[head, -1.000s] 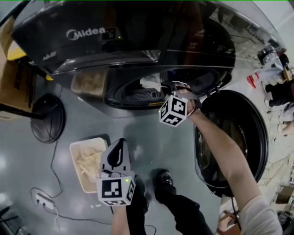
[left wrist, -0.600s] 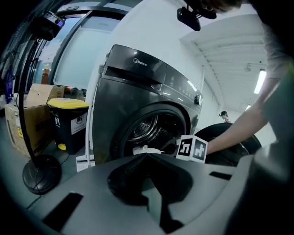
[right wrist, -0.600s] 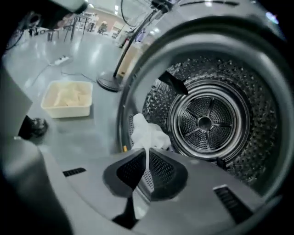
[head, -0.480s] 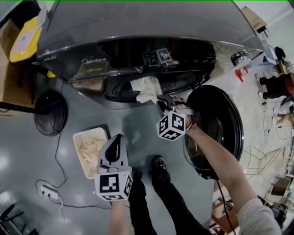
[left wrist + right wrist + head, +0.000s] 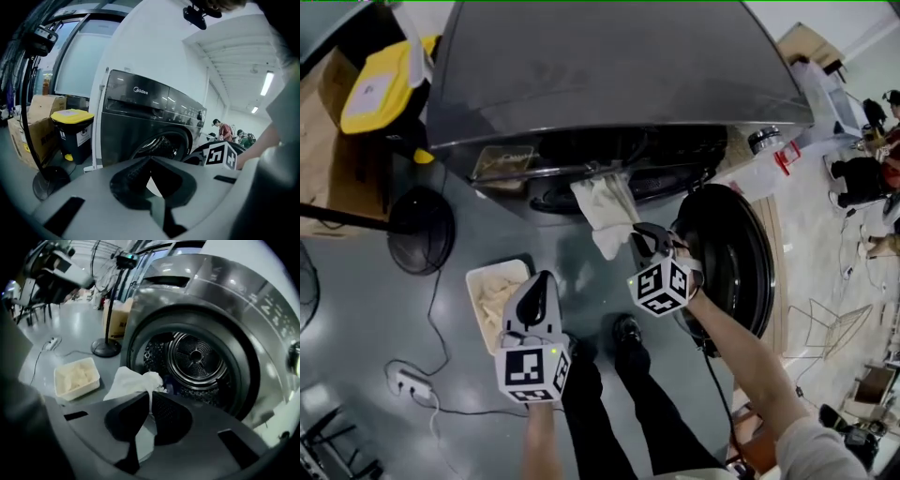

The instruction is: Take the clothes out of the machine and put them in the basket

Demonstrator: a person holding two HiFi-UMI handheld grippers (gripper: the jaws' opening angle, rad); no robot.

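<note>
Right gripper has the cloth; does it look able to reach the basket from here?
Probably yes. The right gripper, shut on the white cloth, is outside the machine, with bare floor toward the basket. The left gripper by the basket's rim may crowd the way.

Left of the right tool (image 5: 641,234) the grey floor (image 5: 581,281) lies open across to the basket (image 5: 497,269); the swung-out door (image 5: 736,253) stands close on its right, white cloth (image 5: 605,211) hanging ahead.

Closed left tongs (image 5: 543,278), clamped right tongs (image 5: 639,234)
</note>
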